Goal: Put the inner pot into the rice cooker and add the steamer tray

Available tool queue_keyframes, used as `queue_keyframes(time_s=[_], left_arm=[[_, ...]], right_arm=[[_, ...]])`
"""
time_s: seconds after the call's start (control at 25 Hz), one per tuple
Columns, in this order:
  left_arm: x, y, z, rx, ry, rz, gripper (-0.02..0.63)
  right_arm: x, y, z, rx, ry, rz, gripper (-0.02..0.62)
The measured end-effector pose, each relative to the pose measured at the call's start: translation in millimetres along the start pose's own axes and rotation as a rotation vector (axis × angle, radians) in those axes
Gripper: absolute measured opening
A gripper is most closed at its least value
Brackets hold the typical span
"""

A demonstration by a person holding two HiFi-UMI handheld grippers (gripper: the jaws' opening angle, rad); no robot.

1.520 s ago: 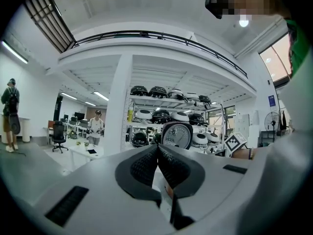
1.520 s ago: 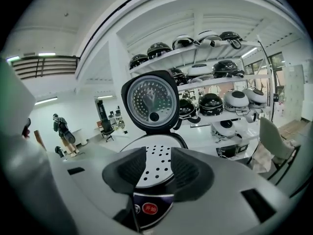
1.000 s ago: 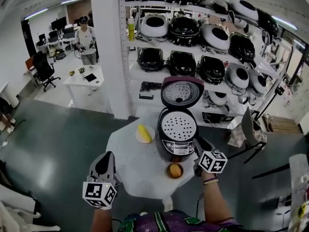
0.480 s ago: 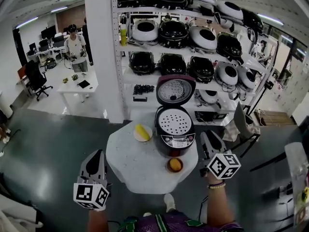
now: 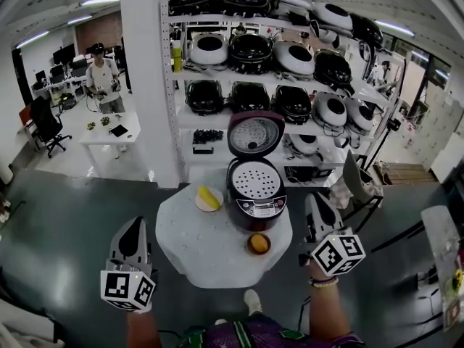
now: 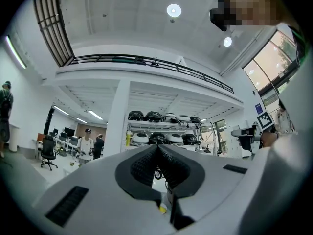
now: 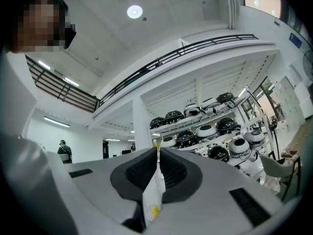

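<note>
The rice cooker (image 5: 254, 198) stands at the far side of the round white table (image 5: 210, 256) with its lid (image 5: 255, 133) raised. A perforated white steamer tray (image 5: 254, 182) lies in its mouth; the inner pot is hidden under it. My left gripper (image 5: 135, 227) hangs shut off the table's left edge, with its pads meeting and nothing between them (image 6: 157, 148). To the right of the cooker and clear of it is my right gripper (image 5: 315, 200). Its jaws have just been closing and now stand shut on nothing (image 7: 158, 151).
A plate (image 5: 209, 198) with something yellow sits left of the cooker, and a small orange bowl (image 5: 258, 243) sits in front of it. Shelves (image 5: 290, 85) with several rice cookers stand behind. A person (image 5: 101, 78) stands by a table at the far left.
Both grippers have risen and drawn back from the table. The right one has left the cooker's front right corner and stands farther right and nearer me.
</note>
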State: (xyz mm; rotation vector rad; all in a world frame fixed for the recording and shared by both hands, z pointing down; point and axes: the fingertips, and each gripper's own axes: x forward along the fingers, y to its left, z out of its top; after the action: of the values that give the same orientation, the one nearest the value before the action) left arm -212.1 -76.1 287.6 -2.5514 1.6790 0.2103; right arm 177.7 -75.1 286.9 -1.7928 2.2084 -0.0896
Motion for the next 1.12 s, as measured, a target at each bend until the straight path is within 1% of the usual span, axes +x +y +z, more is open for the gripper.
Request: queue_keyframes(time_s=[0.12, 0.2, 0.32, 0.44, 0.68, 0.84, 1.12], left_arm=[[-0.6, -1.5, 3.9, -0.014, 0.001, -0.012, 0.021], [-1.5, -3.4, 6.5, -0.025, -0.005, -0.019, 0.021], [-4.3, -0.7, 3.0, -0.037, -0.009, -0.009, 0.021], [-8.1, 3.7, -0.7, -0.056, -0.008, -0.002, 0.021], [-15.7, 9.9, -4.3, -0.083, -0.012, 0.022, 0.021], [-20.2, 11.0, -8.9, -0.09, -0.011, 0.022, 0.021], [-23.7, 13.2, -16.4, -0.091, -0.001, 0.026, 0.021]], right_arm=[[-2.1, 7.9, 1.2, -0.091, 0.018, -0.019, 0.006], [-3.1, 9.6, -3.4, -0.131, 0.042, -0.031, 0.005], [-2.6, 11.8, -13.5, -0.134, 0.078, -0.036, 0.003], [-1.8, 17.9, -17.5, -0.143, 0.092, -0.031, 0.003], [0.1, 23.3, -16.1, -0.15, 0.094, -0.025, 0.003], [-2.7, 23.3, -10.8, -0.14, 0.072, -0.042, 0.003], [-4.3, 25.8, -14.4, -0.147, 0.081, -0.048, 0.003]])
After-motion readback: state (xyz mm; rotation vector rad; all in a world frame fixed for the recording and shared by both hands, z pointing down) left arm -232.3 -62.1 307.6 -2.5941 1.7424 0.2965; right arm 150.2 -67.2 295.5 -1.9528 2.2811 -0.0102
